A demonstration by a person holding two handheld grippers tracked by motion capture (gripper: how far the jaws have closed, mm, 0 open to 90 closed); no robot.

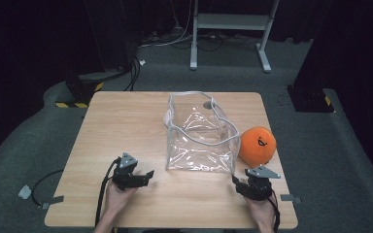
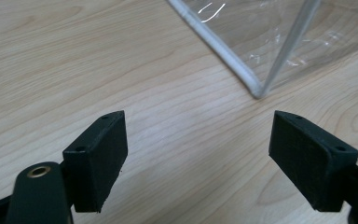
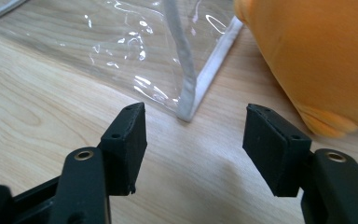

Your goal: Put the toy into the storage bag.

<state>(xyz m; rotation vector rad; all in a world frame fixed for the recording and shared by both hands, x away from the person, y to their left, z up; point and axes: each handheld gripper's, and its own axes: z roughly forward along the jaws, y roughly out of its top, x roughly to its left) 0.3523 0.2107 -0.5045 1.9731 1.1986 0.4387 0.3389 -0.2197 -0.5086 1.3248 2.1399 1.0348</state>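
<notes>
A clear plastic bag (image 1: 201,136) with white piping stands open-topped in the middle of the wooden table (image 1: 126,121). An orange plush ball (image 1: 257,144) rests against its right side. My left gripper (image 1: 148,175) lies near the front left of the bag, open, pointing toward its lower left corner (image 2: 257,91), with only bare wood between the fingers. My right gripper (image 1: 234,179) sits at the bag's front right corner (image 3: 186,112), open and holding nothing. The plush (image 3: 317,60) bulks just to the right of that corner.
A white metal frame (image 1: 233,29) stands on the grey carpet beyond the table. Cables (image 1: 43,189) trail off the table's left edge. Dark stands (image 1: 311,97) flank the far corners.
</notes>
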